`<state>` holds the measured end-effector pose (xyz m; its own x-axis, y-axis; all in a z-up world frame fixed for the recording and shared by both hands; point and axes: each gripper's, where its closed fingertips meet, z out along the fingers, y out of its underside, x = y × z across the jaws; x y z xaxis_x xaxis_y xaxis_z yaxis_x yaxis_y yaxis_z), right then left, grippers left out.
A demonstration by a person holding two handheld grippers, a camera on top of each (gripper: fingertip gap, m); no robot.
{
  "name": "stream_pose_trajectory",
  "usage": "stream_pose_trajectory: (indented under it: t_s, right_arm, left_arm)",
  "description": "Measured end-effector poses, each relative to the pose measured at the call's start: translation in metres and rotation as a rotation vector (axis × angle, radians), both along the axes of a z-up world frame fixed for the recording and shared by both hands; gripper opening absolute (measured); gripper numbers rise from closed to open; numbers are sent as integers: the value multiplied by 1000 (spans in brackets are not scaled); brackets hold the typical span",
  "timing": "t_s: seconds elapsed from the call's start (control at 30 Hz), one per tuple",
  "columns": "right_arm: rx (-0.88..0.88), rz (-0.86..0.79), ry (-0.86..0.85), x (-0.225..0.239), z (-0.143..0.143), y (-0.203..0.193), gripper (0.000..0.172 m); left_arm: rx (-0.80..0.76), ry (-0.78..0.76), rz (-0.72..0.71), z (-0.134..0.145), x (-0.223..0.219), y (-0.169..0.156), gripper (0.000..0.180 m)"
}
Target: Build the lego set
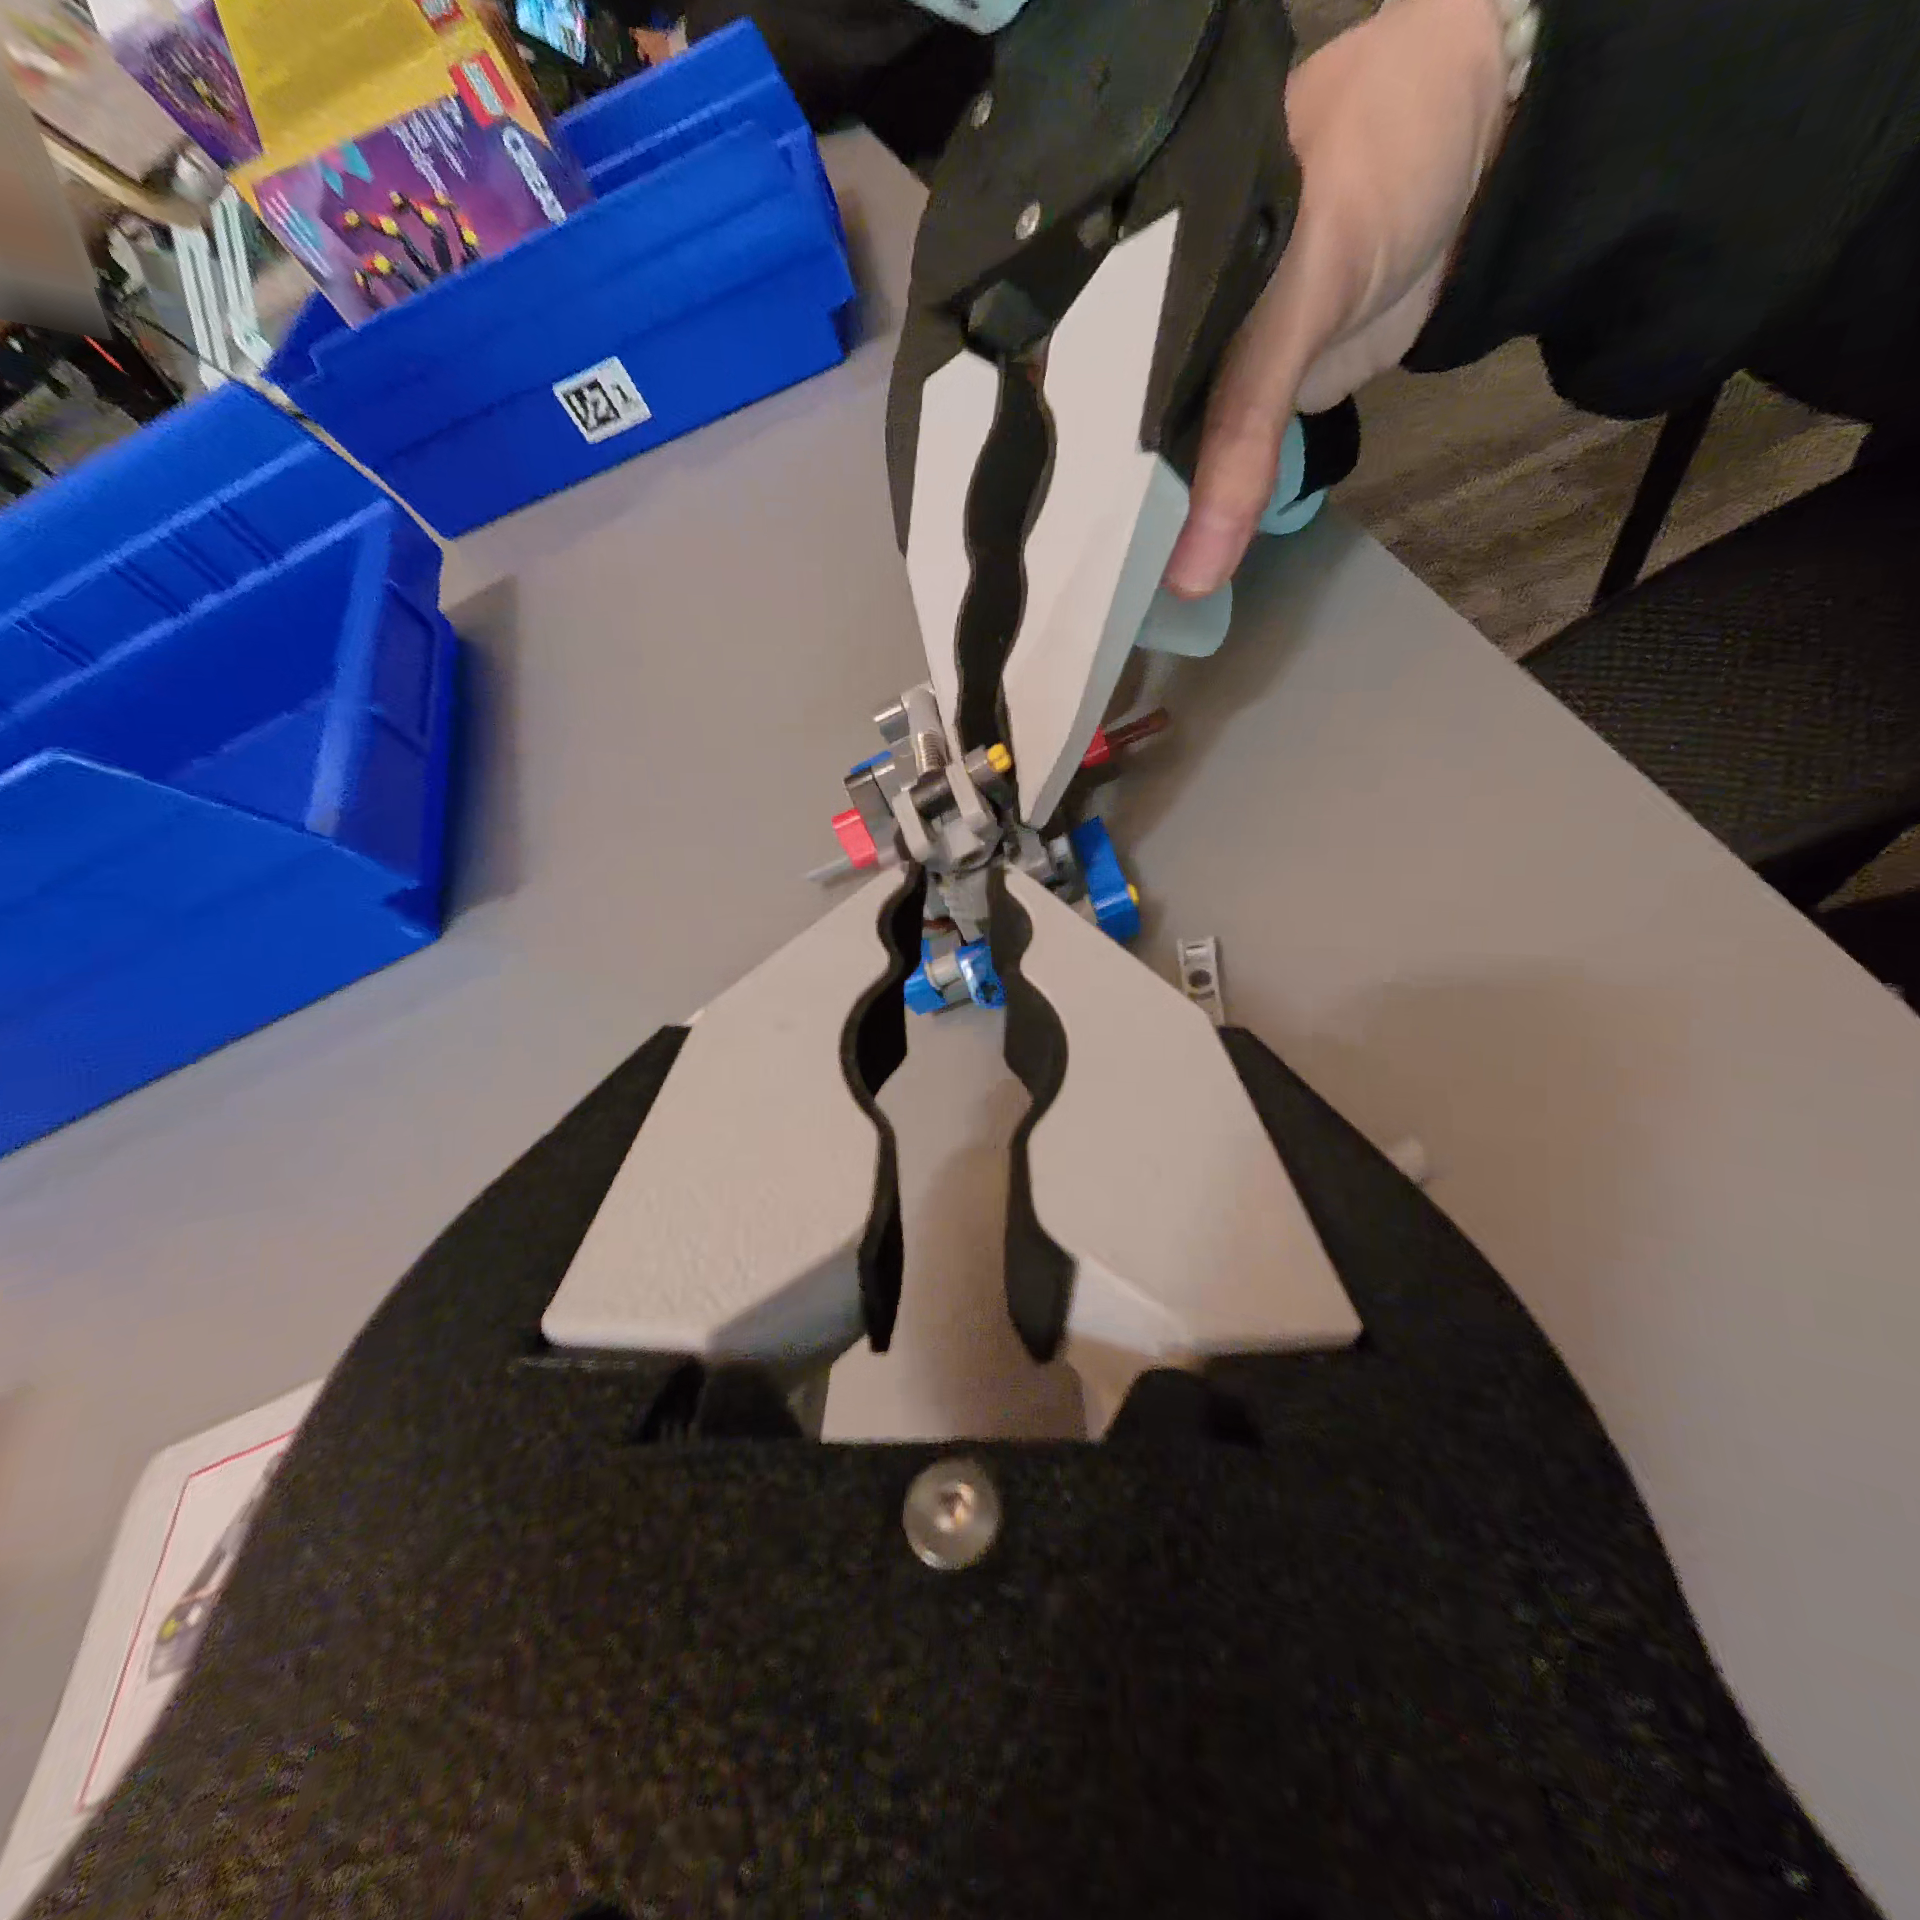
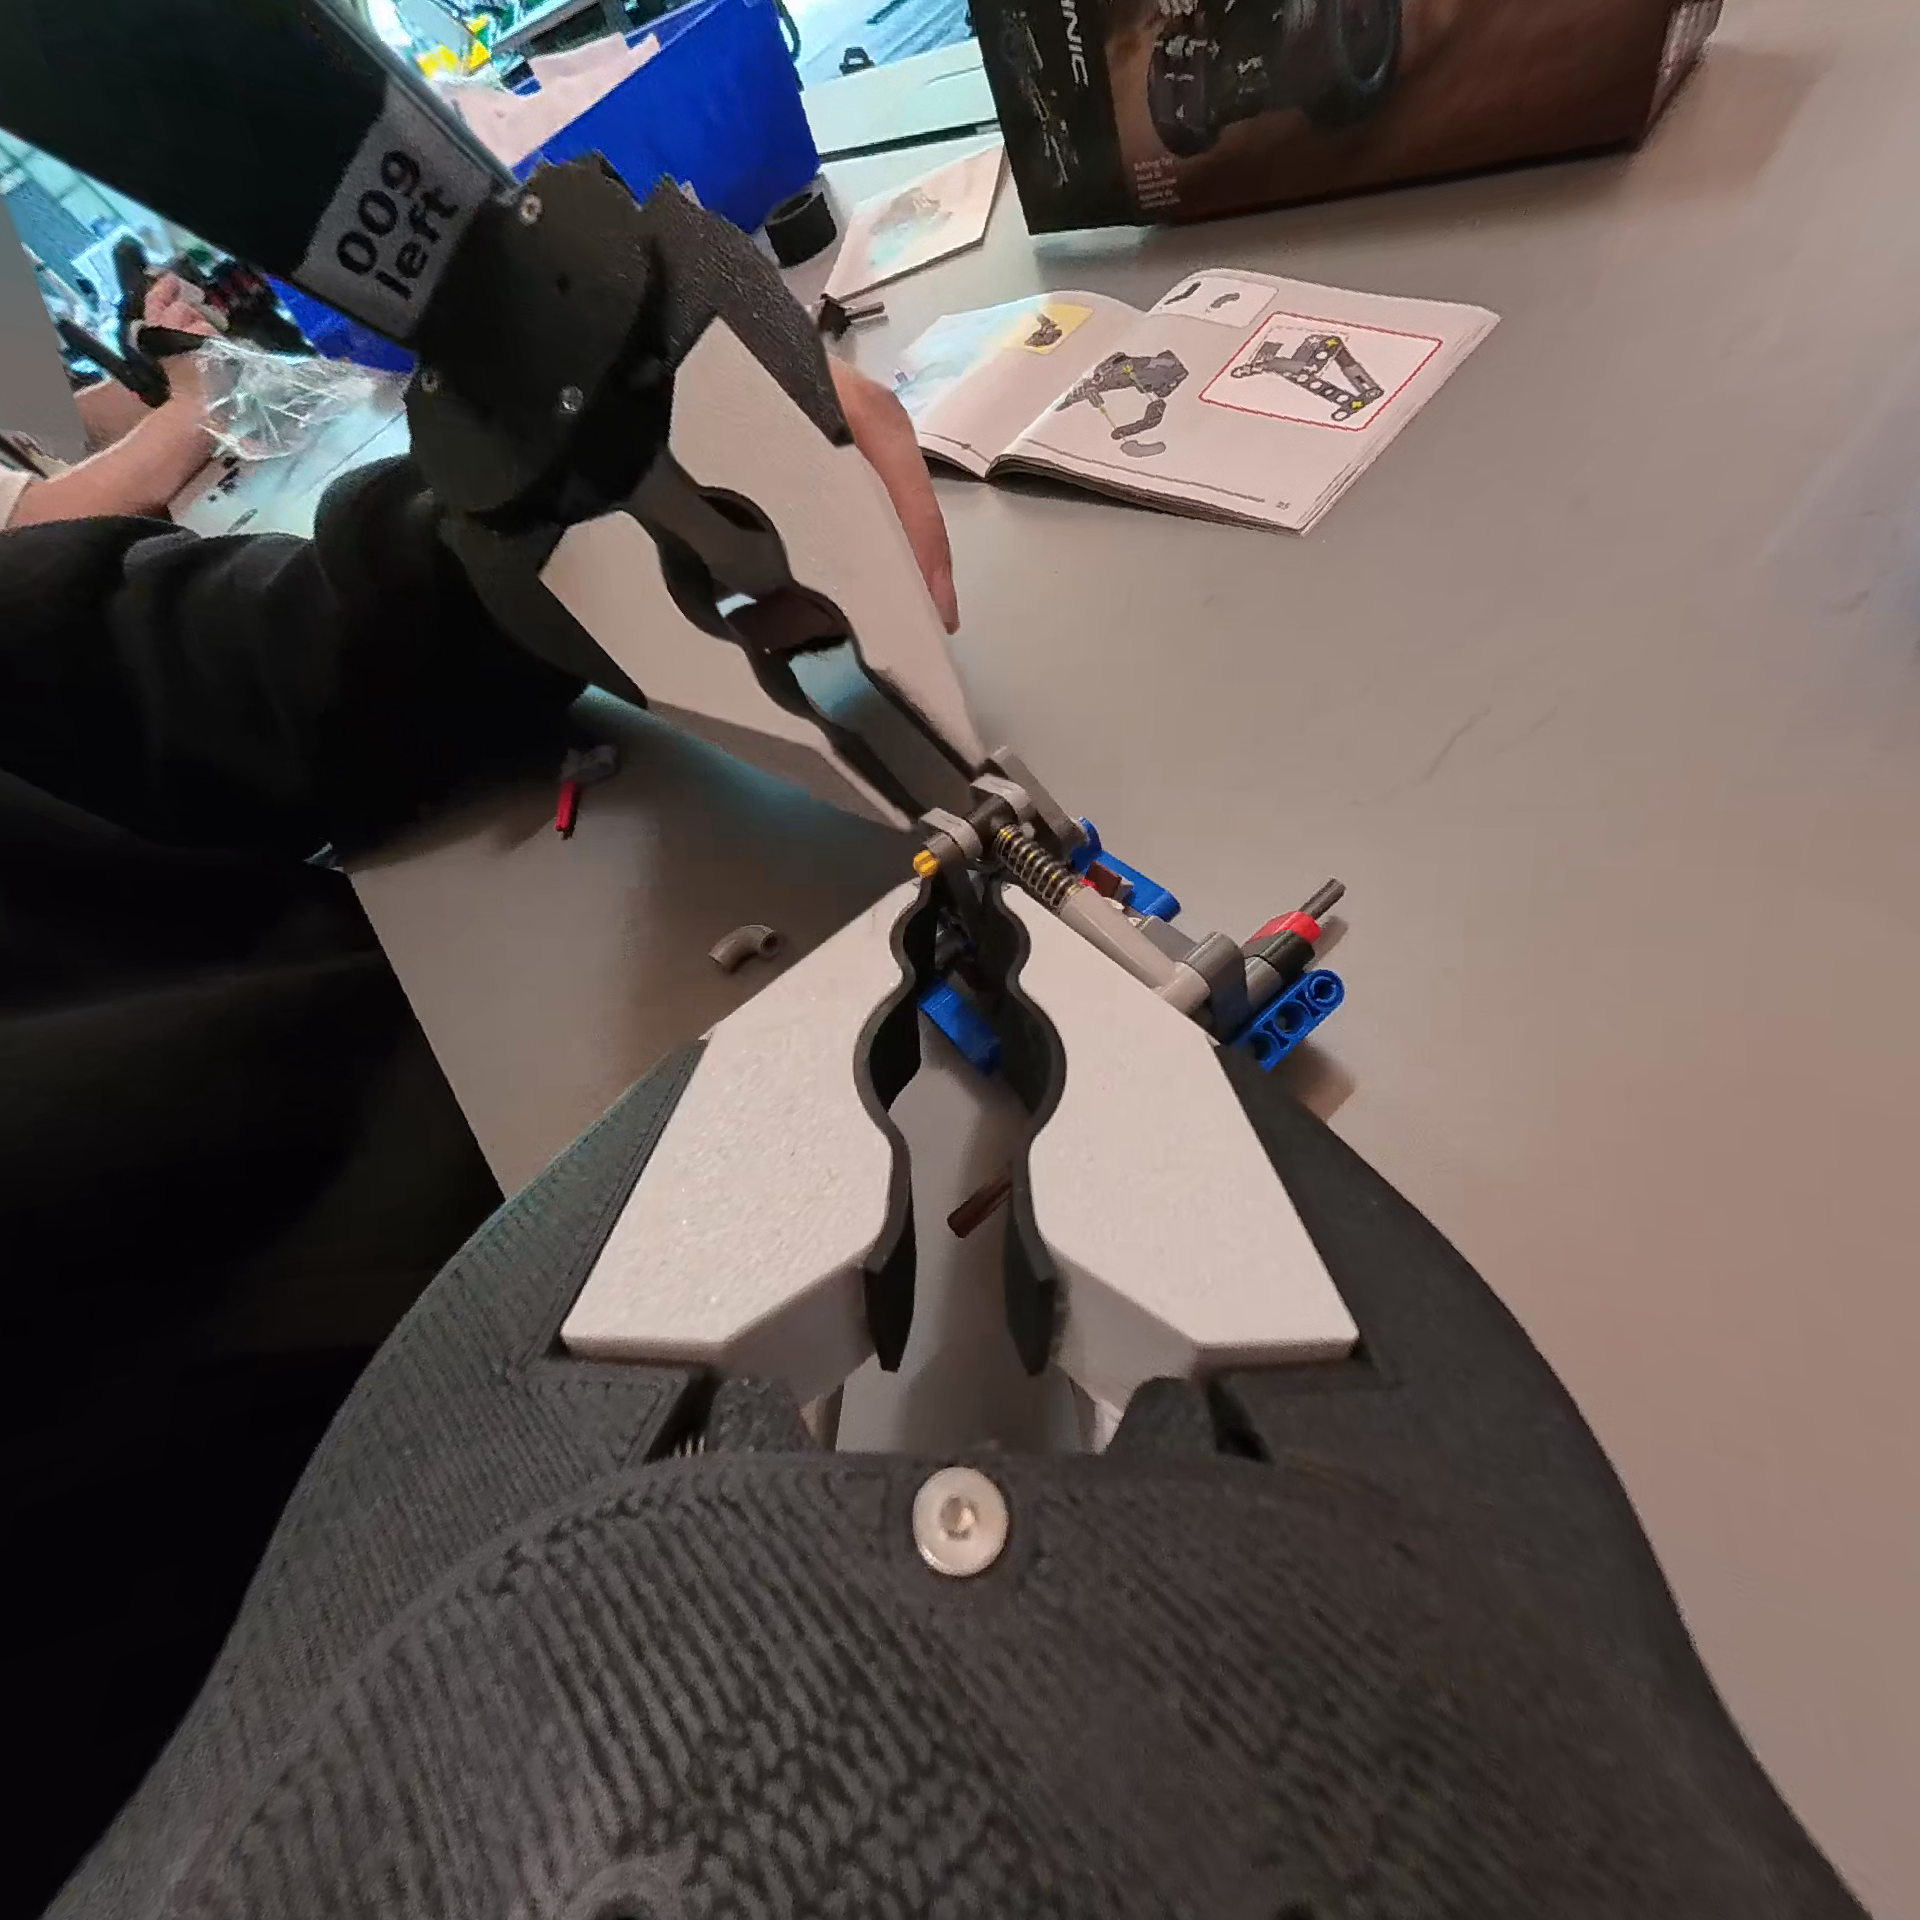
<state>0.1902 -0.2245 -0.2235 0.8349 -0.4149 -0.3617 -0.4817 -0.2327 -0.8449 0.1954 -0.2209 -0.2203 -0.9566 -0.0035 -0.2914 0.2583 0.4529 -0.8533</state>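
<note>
A small building-brick assembly [image 1: 940, 821] of grey beams, blue beams, red pins and a spring strut rests on the grey table [image 1: 675, 644]. It also shows in the right wrist view [image 2: 1143, 935]. My left gripper [image 1: 961, 883] is shut on a grey connector at the strut's upper end; it shows from the upper left in the right wrist view [image 2: 961, 795]. My right gripper [image 2: 961, 899] is shut on a dark part of the same assembly, just under the yellow-tipped pin. It comes down from above in the left wrist view [image 1: 1013, 805].
Blue bins [image 1: 208, 727] [image 1: 582, 312] stand at the left, one holding a coloured box [image 1: 416, 177]. An open instruction booklet [image 2: 1195, 405] and a dark box [image 2: 1330, 94] lie farther back. Loose parts lie nearby: a grey elbow [image 2: 744, 945], a red pin [image 2: 566, 805], a brown axle [image 2: 980, 1210], a pale piece [image 1: 1198, 961].
</note>
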Motion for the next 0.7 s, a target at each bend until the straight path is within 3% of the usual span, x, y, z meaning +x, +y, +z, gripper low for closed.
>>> stream_pose_trajectory:
  t_s: [0.13, 0.27, 0.5, 0.7]
  right_arm:
    - [40, -4, 3, -1, 5, -1, 6]
    - [45, -16, 15, 1, 5, -2, 5]
    - [45, -22, 23, 2, 4, -3, 5]
    - [58, -35, 31, 3, 5, -5, 5]
  left_arm:
    - [22, 31, 39, -9, 2, 0, 13]
    - [40, 169, 43, -12, -6, -3, 16]
    - [90, 178, 137, -22, 0, -7, 16]
    - [104, 279, 191, -26, 1, -6, 18]
